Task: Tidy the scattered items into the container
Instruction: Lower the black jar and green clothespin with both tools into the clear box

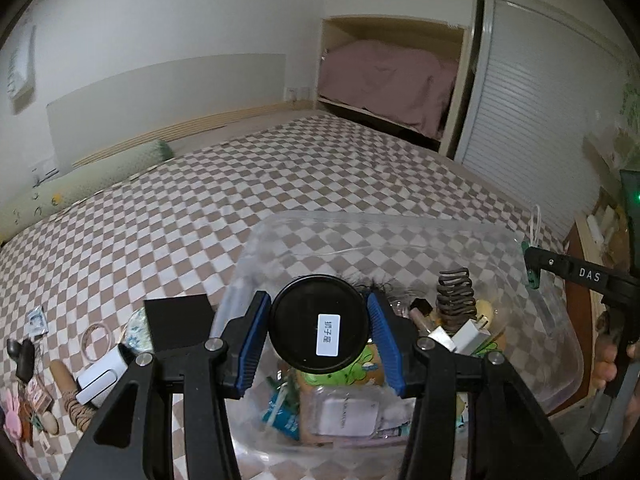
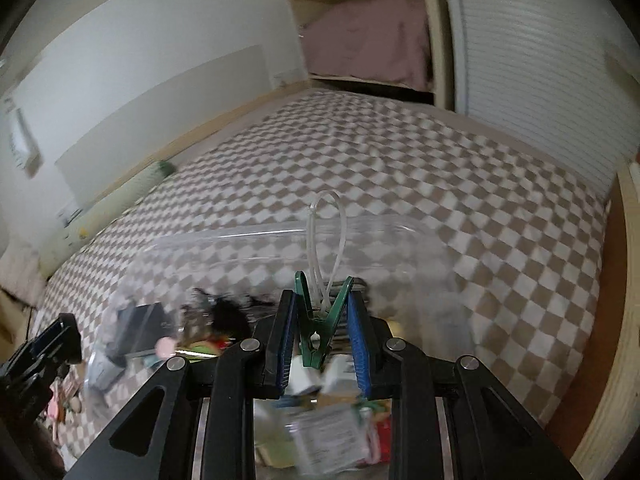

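Left wrist view only: a black round lid (image 1: 319, 325) with a white label is seen clenched between the blue pads of the left gripper (image 1: 319, 330); scattered items (image 1: 48, 380) are seen on the bed to the left, among them a white box (image 1: 102, 376) and a black box (image 1: 179, 322)
Right wrist view only: a green clothespin (image 2: 322, 322) with a clear loop (image 2: 326, 236) threaded through it is seen grasped between the pads of the right gripper (image 2: 322, 332); this view is blurred
Shared: the clear container (image 1: 552, 320) is seen in both views, resting on the checkered bed cover (image 1: 240, 184) and already partly filled
Lid position: held above the container's left part, over the contents
Clothespin position: held above the container's right side, near its rim (image 2: 224, 236)
Right gripper from the left: its black body is seen at the far right edge, just beyond the container's wall
Edges: a wooden bed edge (image 2: 624, 320) is seen just right of the container
Open room: a wide stretch of bed cover lies beyond the container, up to the wall and the wardrobe niche (image 1: 388, 80)
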`<action>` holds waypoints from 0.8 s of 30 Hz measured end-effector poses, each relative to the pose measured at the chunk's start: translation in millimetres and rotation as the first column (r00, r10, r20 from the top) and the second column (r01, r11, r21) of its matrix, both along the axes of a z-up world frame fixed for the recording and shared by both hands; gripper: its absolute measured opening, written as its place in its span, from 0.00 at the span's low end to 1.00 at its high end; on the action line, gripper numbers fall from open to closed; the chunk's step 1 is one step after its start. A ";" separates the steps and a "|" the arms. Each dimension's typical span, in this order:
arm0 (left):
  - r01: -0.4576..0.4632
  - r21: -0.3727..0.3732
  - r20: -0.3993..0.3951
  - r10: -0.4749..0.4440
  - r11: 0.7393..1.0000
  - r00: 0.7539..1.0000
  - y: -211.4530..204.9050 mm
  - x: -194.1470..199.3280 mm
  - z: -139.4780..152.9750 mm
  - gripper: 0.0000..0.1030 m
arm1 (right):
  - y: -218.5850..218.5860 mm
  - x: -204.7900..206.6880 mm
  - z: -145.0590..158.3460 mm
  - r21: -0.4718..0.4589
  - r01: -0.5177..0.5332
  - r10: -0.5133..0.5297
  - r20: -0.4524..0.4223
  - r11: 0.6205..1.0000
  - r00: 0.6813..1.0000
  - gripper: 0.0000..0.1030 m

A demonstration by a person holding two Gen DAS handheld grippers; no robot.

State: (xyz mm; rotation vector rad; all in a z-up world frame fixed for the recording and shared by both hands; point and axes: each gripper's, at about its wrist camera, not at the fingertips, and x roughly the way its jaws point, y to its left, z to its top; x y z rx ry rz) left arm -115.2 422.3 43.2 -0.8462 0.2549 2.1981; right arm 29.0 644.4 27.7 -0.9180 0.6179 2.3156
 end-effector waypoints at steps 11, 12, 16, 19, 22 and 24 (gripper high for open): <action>0.077 -0.042 -0.009 -0.078 0.996 0.997 69.2 8.5 -2.3 0.49 | 8.5 -13.2 -22.4 -0.040 -0.054 0.055 0.031 0.998 0.998 0.25; 0.079 -0.047 -0.006 -0.079 0.996 0.997 73.4 8.0 -4.5 0.49 | 8.9 -14.8 -24.6 -0.041 -0.060 0.061 0.035 0.997 0.997 0.25; 0.084 -0.069 0.009 -0.084 0.994 0.996 90.2 6.1 -13.3 0.49 | 16.0 -23.3 -33.9 -0.058 -0.077 0.080 0.045 0.995 0.996 0.25; 0.087 -0.085 0.023 -0.085 0.993 0.996 101.6 3.9 -20.4 0.49 | 17.0 -29.8 -37.8 -0.072 -0.094 0.098 0.056 0.993 0.994 0.25; 0.069 -0.102 0.055 -0.064 0.992 0.996 103.3 -5.9 -31.1 0.49 | 12.5 -36.3 -40.1 -0.082 -0.117 0.123 0.075 0.990 0.990 0.25; 0.054 -0.115 0.065 -0.047 0.992 0.997 102.5 -11.9 -35.6 0.49 | 11.0 -40.0 -42.6 -0.091 -0.127 0.135 0.089 0.988 0.987 0.25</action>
